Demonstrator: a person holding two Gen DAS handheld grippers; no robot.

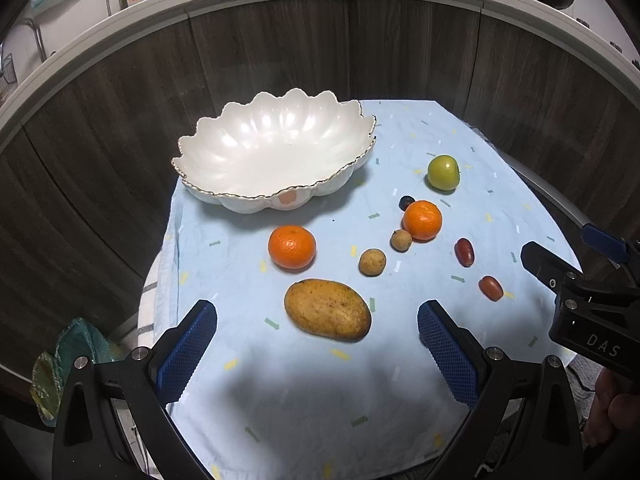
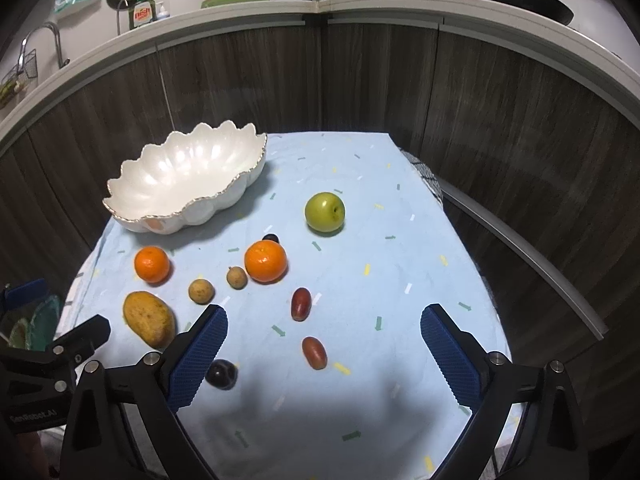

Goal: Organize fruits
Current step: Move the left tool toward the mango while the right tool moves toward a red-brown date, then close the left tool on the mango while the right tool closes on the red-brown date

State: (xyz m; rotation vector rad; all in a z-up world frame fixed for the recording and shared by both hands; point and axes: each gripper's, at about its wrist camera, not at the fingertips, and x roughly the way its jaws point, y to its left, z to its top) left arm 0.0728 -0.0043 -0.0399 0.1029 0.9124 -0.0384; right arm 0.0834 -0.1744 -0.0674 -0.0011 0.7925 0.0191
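Both grippers, left (image 1: 316,344) and right (image 2: 324,354), are hovering wide and empty; I'd be straddling the mango (image 1: 327,314) crosswise, bowl (image 1: 224,196) waiting

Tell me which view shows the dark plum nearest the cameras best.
The right wrist view. There the plum lies in plain sight on the cloth, just beside the right tongs' left finger. The left wrist view does not show it at all; only the smaller dark fruit behind an orange appears there.
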